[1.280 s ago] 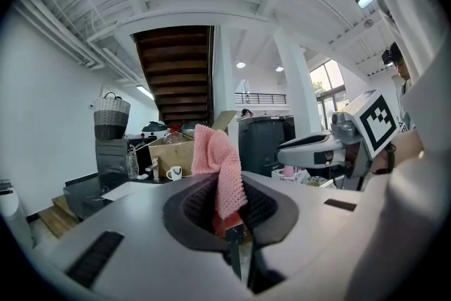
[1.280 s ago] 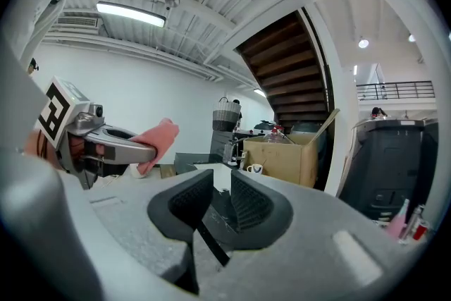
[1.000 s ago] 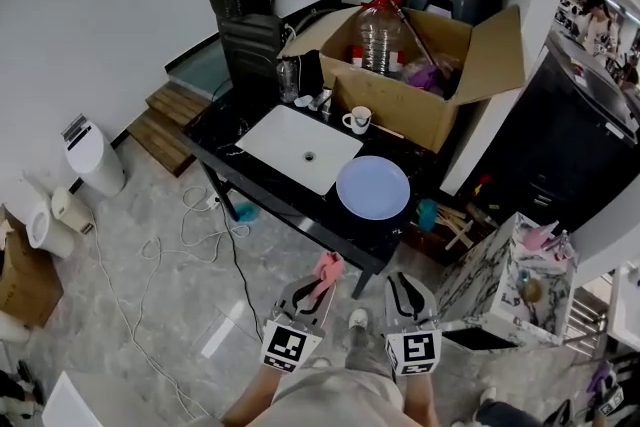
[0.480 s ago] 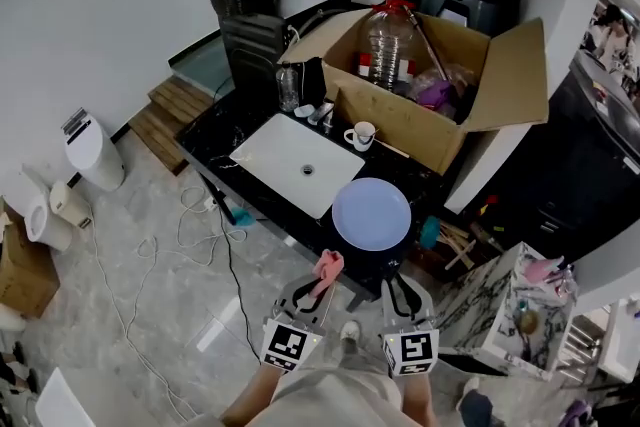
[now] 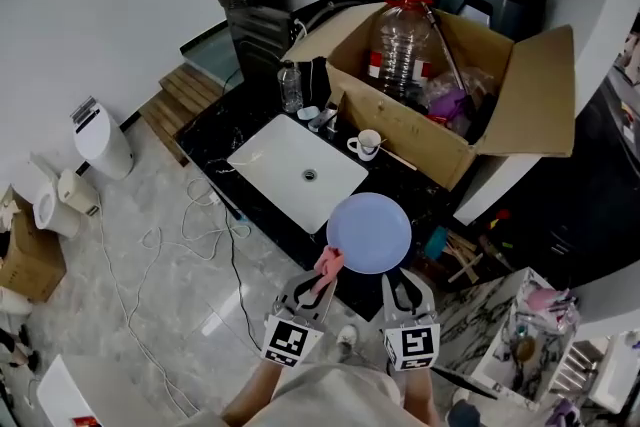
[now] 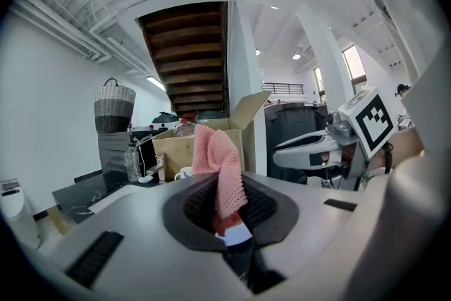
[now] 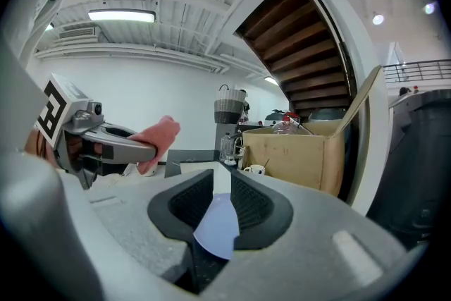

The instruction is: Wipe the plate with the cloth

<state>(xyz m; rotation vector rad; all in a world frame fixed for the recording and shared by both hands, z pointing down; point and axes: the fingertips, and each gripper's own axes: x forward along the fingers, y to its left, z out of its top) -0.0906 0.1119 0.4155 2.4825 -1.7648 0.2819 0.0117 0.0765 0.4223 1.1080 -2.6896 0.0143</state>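
Left gripper (image 5: 320, 281) is pinching the pink cloth (image 6: 220, 164) tight, with the cloth sticking up out of the jaws. Right gripper (image 5: 400, 283) is hanging with its jaws a little apart and nothing clamped in them. The light blue plate (image 5: 369, 233) is just showing through the gap. The plate is lying flat near the front edge of the black countertop (image 5: 215, 143), just beside the white sink (image 5: 285, 165). Both grippers are hovering at its near rim.
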